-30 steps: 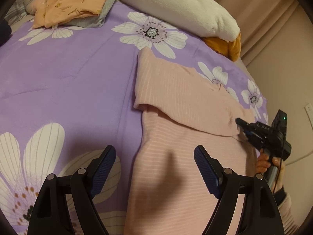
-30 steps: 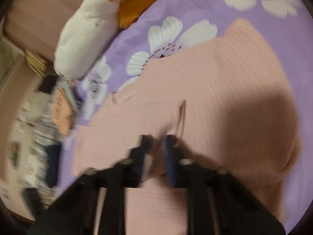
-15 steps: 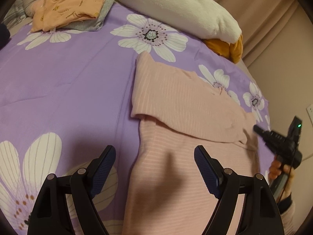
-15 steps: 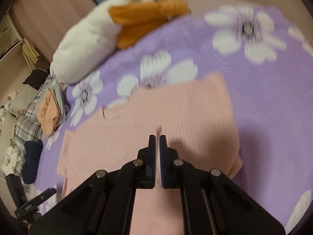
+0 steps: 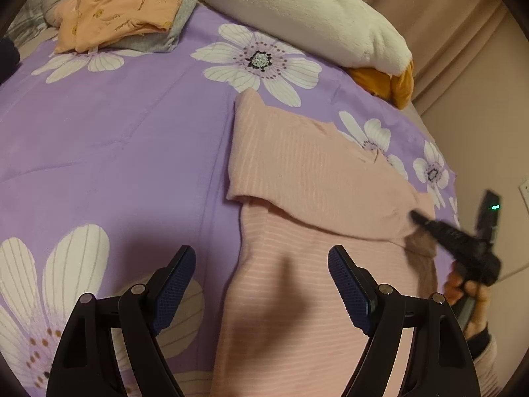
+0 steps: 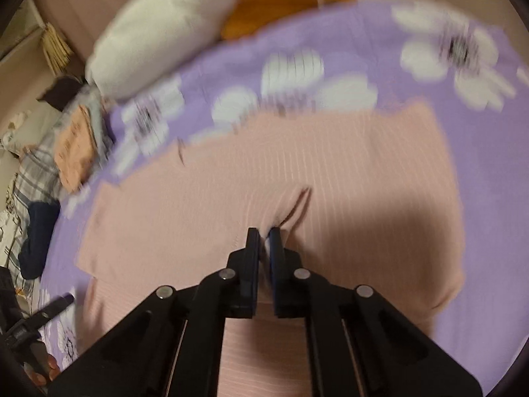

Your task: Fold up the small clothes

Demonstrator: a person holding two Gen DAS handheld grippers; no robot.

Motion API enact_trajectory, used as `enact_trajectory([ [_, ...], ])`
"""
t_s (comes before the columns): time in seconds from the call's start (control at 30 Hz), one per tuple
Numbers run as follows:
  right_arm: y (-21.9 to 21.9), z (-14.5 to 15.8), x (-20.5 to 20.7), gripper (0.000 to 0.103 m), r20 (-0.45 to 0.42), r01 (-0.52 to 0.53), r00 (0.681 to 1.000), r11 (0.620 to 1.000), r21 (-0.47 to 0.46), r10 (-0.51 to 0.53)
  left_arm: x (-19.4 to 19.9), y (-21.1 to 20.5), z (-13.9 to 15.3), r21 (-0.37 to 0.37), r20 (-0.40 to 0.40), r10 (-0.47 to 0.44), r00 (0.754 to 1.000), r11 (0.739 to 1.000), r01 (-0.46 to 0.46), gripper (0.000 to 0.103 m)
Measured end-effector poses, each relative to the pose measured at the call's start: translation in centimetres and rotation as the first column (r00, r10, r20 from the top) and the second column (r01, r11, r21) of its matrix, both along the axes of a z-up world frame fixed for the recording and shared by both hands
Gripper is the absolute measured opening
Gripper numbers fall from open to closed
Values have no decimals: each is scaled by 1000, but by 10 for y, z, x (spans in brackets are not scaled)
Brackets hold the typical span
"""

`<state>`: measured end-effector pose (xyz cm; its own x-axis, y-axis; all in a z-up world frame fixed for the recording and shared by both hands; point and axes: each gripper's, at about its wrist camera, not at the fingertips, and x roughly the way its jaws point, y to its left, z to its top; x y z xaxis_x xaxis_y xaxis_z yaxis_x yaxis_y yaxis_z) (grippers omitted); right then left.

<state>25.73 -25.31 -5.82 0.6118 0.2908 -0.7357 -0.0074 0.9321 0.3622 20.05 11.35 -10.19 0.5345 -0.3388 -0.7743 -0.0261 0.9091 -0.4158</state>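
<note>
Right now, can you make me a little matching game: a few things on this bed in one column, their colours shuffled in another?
Things:
1. sheet
2. pillow
3. top
4. fingers

Colours:
A. pink with fine stripes
B. dark blue pads on black
C. purple with white flowers
D. white

Pairs: 1-C, 2-D, 3-A, 4-B
</note>
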Motion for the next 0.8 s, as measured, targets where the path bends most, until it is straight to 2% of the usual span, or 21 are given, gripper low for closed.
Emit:
enact_trajectory([
  [0.07,-8,15,-3,6,40,17,999,1000,0,-17,1,1,1,6,5,2,1000,1000,-2,82],
  [0.13,-12,17,-3,6,38,29,999,999,-40,-28,3,3,1,1,7,8,1000,1000,-8,82],
  [0.23,-14,-3,1,11,-51,0,999,998,-56,-3,6,3,-1,-9,4,9,1000,1000,-9,82],
  [0.3,-12,-15,3,14,-91,16,995,986,-165,-31,13,-2,0,-4,3,-2,1000,1000,2,82],
  [0.33,-11,-15,2,19,-77,36,995,971,-235,-56,17,-4,1,1,0,-6,1000,1000,6,82],
  [0.37,-11,-14,-1,20,-54,58,996,960,-276,-76,24,-9,4,9,7,-22,1000,1000,22,82],
  [0.4,-13,-11,-3,20,-31,70,996,960,-271,-82,30,-12,6,13,16,-34,999,999,34,82],
  [0.47,-18,-3,-7,20,1,63,998,981,-181,-64,44,-20,11,4,39,-65,997,998,65,82],
  [0.57,-13,2,-9,19,36,-25,999,997,-71,27,62,-31,13,-25,71,-94,993,995,96,82],
  [0.63,-5,-7,-6,16,7,-71,997,995,-67,71,74,-39,7,-30,75,-99,992,994,102,81],
  [0.7,-1,-20,-5,16,-32,-92,996,991,-99,89,80,-46,-1,-10,72,-113,991,993,113,74],
  [0.77,-2,-34,-5,13,-78,-89,994,989,-117,80,83,-49,-15,27,39,-115,993,993,114,61],
  [0.8,-7,-37,-9,9,-72,-86,994,990,-108,78,83,-48,-24,43,14,-112,994,993,111,61],
])
